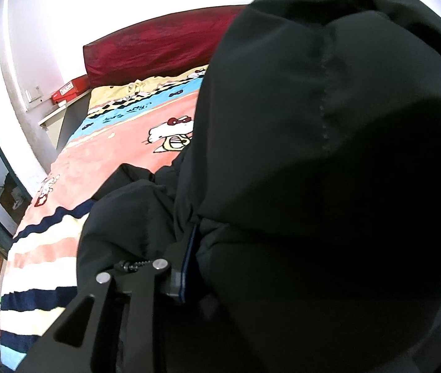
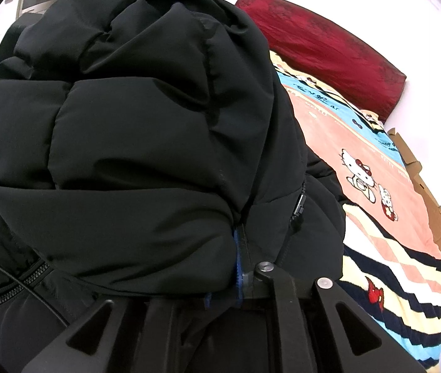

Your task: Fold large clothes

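Left wrist view: we see the left hand-held gripper [image 1: 186, 267] closed on a fold of the black jacket [image 1: 313, 155], blue-edged fingers [image 1: 189, 258] pinching the cloth. The jacket is lifted, bulging close to the lens, its lower part lying on the bed [image 1: 121, 155]. Right wrist view: the right hand-held gripper [image 2: 240, 267] likewise clamps the jacket [image 2: 143, 124], a blue finger [image 2: 236, 264] pressed into the padding; a zipper pull [image 2: 299, 208] hangs just right of the grip. Behind, we note the cartoon blanket [image 2: 375, 217], a red pillow [image 2: 323, 46] at the head, and cardboard boxes [image 2: 431, 199] beside the bed.
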Motion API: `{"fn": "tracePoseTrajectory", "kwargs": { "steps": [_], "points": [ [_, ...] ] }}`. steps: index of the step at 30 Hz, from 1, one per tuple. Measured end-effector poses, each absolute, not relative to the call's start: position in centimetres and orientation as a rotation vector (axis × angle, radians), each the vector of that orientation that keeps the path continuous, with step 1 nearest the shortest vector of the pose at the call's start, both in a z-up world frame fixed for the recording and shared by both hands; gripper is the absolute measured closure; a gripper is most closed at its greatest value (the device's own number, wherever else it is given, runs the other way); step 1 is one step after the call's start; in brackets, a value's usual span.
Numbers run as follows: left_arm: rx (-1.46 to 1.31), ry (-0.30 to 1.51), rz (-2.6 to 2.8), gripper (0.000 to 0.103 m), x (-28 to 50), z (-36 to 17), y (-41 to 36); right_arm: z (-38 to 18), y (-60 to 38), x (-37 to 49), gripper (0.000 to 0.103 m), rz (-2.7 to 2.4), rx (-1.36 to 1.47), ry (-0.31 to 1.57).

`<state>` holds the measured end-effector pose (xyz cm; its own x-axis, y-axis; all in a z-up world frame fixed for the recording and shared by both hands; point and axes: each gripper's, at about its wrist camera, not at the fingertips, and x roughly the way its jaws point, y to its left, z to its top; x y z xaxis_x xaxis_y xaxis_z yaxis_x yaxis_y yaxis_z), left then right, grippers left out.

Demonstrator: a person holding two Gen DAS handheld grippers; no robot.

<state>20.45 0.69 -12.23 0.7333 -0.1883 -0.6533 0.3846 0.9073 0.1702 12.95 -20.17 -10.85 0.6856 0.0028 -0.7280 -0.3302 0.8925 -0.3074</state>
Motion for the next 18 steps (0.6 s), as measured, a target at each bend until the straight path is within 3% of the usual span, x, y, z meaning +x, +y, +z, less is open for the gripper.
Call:
{"fn": "tracePoseTrajectory", "kwargs": {
  "steps": [2,4,10,18],
  "points": [
    [0.315,0.681,-0.313,0.072,20.2,-12.0,0.8,-10.8,-20.3,12.8,0.082,0.203,-0.437,0.795],
    [0.324,0.686,-0.284,0.057,19.9,-11.8,1.1,-10.8,-20.4,12.6,0.076,0.209,-0.436,0.793],
    [0.312,0.694,-0.252,0.051,18.6,-11.0,2.2,-10.3,-21.7,11.1,0.052,0.212,-0.421,0.800],
    [0.308,0.659,-0.266,0.050,18.3,-10.5,1.8,-8.7,-22.9,8.9,0.050,0.177,-0.392,0.829]
  ]
}}
